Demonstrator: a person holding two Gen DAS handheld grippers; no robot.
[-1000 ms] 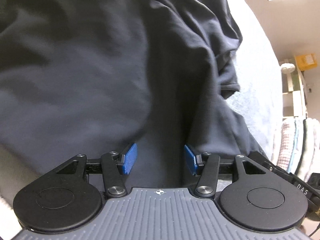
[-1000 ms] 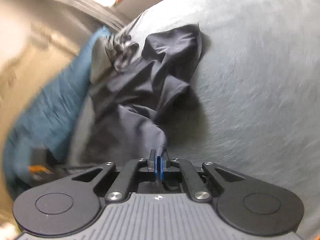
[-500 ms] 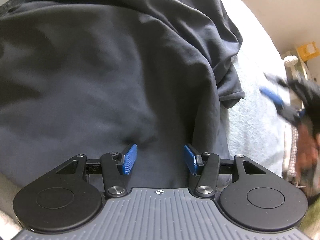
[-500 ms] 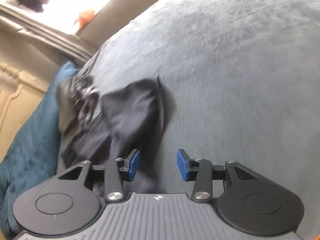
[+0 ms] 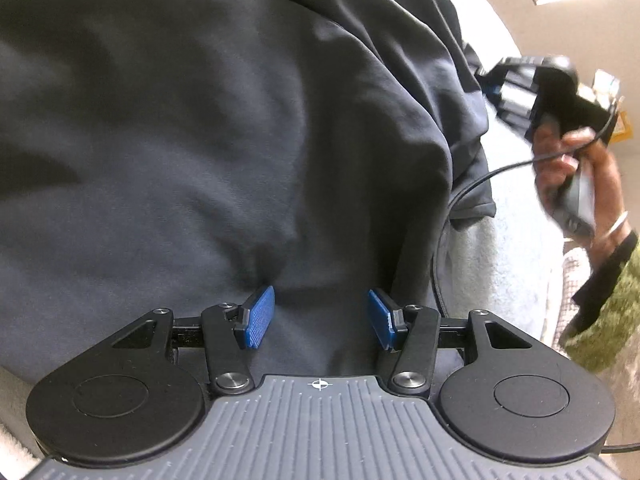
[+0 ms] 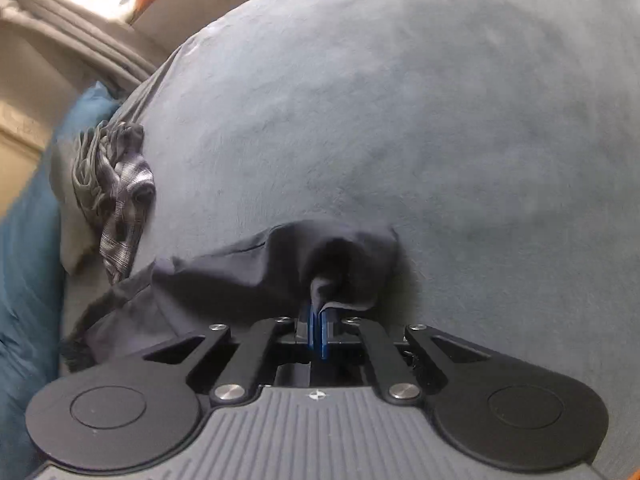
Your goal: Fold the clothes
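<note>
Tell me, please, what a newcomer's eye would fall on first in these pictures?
The dark navy garment, which fills nearly the whole left wrist view, spread in soft wrinkles under the open left hand-held gripper. In the right wrist view, the right hand-held gripper has just closed on a bunched edge of that dark cloth, on the grey-blue blanket. A crumpled patterned grey garment lies at left.

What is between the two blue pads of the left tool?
In the left wrist view, only the dark shirt lies between the left tool's open pads; the pads do not squeeze it.
</note>
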